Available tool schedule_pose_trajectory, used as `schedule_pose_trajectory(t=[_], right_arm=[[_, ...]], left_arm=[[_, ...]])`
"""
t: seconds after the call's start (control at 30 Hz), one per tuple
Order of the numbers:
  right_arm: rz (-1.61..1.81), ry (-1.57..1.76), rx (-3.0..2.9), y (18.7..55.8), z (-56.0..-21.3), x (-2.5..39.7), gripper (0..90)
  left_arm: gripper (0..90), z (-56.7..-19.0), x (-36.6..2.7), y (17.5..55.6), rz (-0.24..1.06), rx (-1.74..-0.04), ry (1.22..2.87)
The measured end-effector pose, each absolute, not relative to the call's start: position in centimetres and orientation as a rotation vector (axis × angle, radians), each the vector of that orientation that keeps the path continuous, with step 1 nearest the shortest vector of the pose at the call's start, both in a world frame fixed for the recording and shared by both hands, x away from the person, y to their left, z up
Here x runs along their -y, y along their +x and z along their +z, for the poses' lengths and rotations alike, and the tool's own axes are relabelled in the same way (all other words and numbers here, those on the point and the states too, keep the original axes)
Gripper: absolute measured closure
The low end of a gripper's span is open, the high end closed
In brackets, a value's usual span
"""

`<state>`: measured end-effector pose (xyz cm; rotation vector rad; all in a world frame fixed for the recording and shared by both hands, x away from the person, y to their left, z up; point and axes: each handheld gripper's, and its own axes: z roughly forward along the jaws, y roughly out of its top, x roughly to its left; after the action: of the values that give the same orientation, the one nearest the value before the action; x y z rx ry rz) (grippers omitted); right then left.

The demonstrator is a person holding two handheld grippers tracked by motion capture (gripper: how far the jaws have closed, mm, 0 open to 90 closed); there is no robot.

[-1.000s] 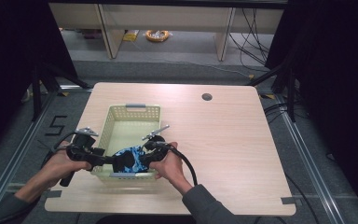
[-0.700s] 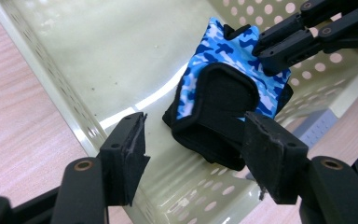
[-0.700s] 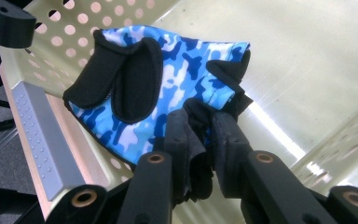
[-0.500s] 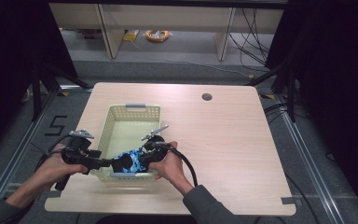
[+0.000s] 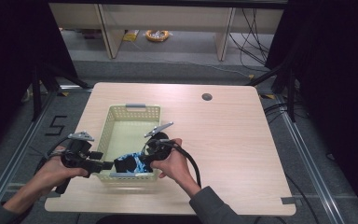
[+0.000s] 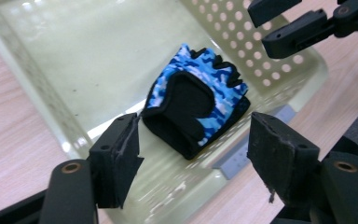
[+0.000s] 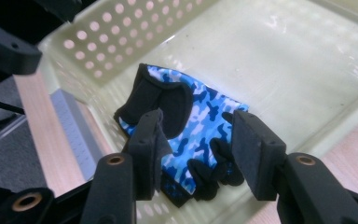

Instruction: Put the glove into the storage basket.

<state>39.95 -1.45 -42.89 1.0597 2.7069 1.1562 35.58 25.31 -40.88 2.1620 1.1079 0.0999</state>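
Resting near basket [image 6: 270,51] corner, glove [image 6: 196,100]

A black "5" [image 5: 56,125] marked on the floor left of the table [image 5: 242,140], seemingly tape, no other legible text

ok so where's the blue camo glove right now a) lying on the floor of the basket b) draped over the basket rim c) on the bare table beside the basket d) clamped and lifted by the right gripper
a: the blue camo glove lies flat on the floor of the basket, and both the left gripper and the right gripper stand open over it, neither closed on it.
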Motion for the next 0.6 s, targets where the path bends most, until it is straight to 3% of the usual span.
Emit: schedule_pose_trajectory(t=[0.6], right_arm=[[1.23, 1.088, -2.645, 39.0, -41.9, 6.3, 48.5]], left_arm=[[28.2, -40.8, -21.8, 33.5, 0.054, -1.027, 2.078]])
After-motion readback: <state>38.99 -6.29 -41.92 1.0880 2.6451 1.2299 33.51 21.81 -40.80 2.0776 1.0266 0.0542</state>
